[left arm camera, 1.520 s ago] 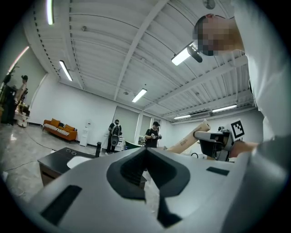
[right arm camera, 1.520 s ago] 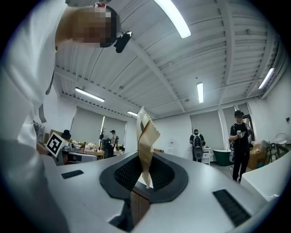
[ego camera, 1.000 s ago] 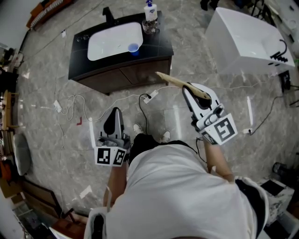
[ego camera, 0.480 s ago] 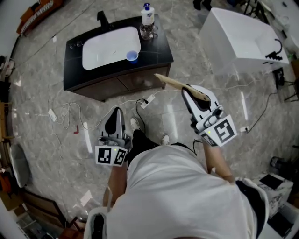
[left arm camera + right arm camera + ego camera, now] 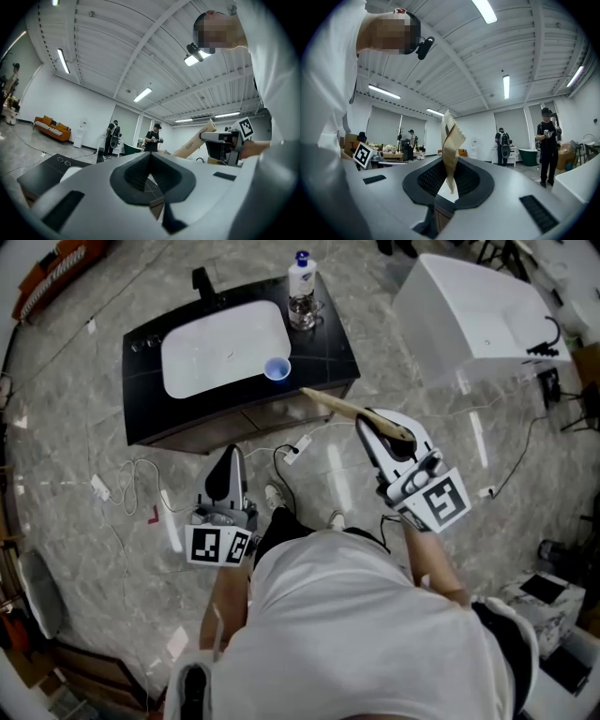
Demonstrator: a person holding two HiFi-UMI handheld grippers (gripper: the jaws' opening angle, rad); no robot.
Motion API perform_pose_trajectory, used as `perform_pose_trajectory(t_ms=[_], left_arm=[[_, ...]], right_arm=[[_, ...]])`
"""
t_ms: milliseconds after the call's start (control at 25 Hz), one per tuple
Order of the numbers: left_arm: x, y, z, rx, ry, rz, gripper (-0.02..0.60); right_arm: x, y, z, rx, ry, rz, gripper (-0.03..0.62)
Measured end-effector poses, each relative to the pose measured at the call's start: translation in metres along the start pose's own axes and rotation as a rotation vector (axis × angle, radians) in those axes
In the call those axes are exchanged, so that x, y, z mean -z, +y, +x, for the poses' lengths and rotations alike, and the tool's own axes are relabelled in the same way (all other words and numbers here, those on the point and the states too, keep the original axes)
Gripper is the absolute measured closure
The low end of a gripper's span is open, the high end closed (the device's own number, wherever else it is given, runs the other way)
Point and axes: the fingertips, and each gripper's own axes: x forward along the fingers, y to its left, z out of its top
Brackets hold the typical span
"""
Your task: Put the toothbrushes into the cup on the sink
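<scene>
A black-topped vanity with a white sink [image 5: 225, 348] stands ahead on the marble floor. A small blue cup [image 5: 277, 368] sits on its front edge. My right gripper [image 5: 367, 418] is shut on a tan paper-wrapped toothbrush [image 5: 337, 406], which points toward the vanity's right front corner. In the right gripper view the wrapper [image 5: 451, 145] stands up out of the gripper [image 5: 449, 180]. My left gripper [image 5: 231, 456] hangs lower left, over the floor, shut with nothing in it [image 5: 150, 171]. The wrapper [image 5: 194, 143] also shows in the left gripper view.
A soap bottle [image 5: 300, 273] and a clear glass mug [image 5: 302, 307] stand at the counter's back right. A white bathtub [image 5: 469, 315] is to the right. Cables and a plug strip [image 5: 300, 442] lie on the floor before the vanity. People [image 5: 546, 140] stand far off.
The vanity has come nearer and slid a little toward the middle of the head view. Both grippers keep their pose, the right still holding the wrapped toothbrush.
</scene>
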Motion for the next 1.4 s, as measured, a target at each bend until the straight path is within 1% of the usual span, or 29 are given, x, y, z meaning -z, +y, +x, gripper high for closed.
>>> perform_pose_trajectory(t_ms=[280, 480, 640, 1080, 1240, 1400], left_arm=[[-0.002, 0.035, 0.019, 0.035, 0.001, -0.024, 0.579], [0.001, 0.052, 0.028, 0.063, -0.005, -0.062, 0.578], [0.003, 0.069, 0.033, 0.091, -0.002, -0.083, 0.578], [-0.009, 0.123, 0.043, 0.133, -0.013, -0.086, 0.579], [-0.01, 0.132, 0.048, 0.15, -0.019, -0.098, 0.578], [-0.009, 0.132, 0.054, 0.163, -0.022, -0.119, 0.578]], right_arm=[[-0.002, -0.002, 0.031, 0.042, 0.012, -0.02, 0.537], [-0.001, 0.003, 0.046, 0.07, 0.044, -0.032, 0.536], [-0.003, 0.006, 0.063, 0.094, 0.05, -0.047, 0.536], [-0.002, 0.023, 0.113, 0.117, 0.059, -0.065, 0.536], [-0.003, 0.027, 0.121, 0.128, 0.071, -0.075, 0.537], [-0.006, 0.025, 0.123, 0.143, 0.08, -0.085, 0.536]])
